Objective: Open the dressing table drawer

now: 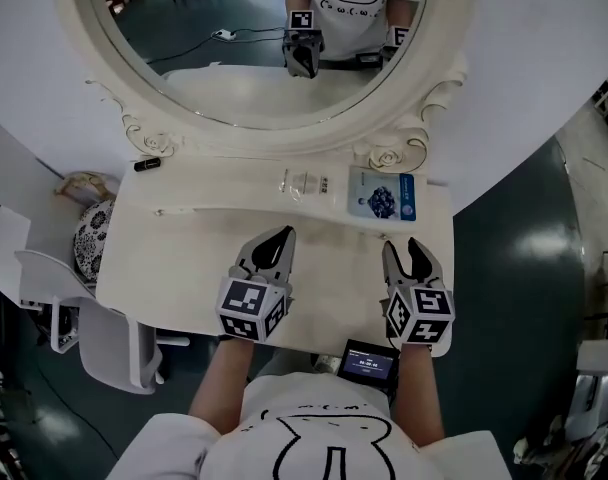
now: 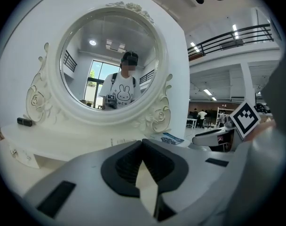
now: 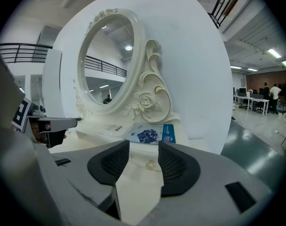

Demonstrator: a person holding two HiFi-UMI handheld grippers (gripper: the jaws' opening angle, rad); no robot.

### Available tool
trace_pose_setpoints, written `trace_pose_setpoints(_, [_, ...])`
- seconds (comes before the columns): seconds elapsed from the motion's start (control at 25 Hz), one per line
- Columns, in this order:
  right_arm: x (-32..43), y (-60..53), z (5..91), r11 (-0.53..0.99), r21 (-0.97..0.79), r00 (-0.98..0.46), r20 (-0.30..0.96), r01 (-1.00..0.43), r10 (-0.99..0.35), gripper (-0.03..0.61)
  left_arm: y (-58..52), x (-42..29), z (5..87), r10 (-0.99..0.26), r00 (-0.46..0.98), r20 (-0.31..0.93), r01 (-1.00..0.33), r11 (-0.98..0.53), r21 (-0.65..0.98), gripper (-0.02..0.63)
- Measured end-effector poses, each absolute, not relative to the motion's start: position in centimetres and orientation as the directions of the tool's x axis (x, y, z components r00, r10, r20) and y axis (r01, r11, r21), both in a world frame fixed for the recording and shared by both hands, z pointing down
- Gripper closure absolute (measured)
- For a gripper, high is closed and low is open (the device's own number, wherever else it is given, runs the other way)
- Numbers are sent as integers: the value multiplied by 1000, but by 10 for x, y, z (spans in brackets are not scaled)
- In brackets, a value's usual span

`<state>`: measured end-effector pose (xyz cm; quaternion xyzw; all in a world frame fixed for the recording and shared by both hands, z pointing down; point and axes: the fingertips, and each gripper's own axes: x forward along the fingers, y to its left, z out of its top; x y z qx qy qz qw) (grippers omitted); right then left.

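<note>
The cream dressing table [image 1: 184, 268] carries a raised shelf whose drawer front [image 1: 284, 215] faces me. A small flower-shaped knob [image 3: 150, 164] shows on that front, also as a speck in the head view [image 1: 384, 236]. My right gripper [image 1: 404, 250] hovers over the tabletop just short of the knob, open and empty; in the right gripper view [image 3: 144, 147] the knob lies in line with the gap between the jaws. My left gripper [image 1: 281, 236] hovers over the middle of the tabletop with its tips touching and nothing between them [image 2: 142, 142]. Another knob [image 2: 13, 152] sits at the far left.
A large oval mirror [image 1: 254, 38] rises behind the shelf. On the shelf lie a blue card [image 1: 382, 196], a clear packet [image 1: 304, 183] and a small black object [image 1: 147, 164]. A white chair [image 1: 94, 338] stands left of the table, dark floor to the right.
</note>
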<state>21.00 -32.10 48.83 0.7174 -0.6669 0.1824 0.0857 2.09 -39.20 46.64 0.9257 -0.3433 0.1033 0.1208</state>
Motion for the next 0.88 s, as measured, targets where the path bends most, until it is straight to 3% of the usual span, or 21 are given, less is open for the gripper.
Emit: trace_pose_setpoints(0.88, [214, -349, 589, -172, -183, 35, 580, -968, -814, 405, -426, 20, 526, -554, 737, 387, -654, -728, 204, 606])
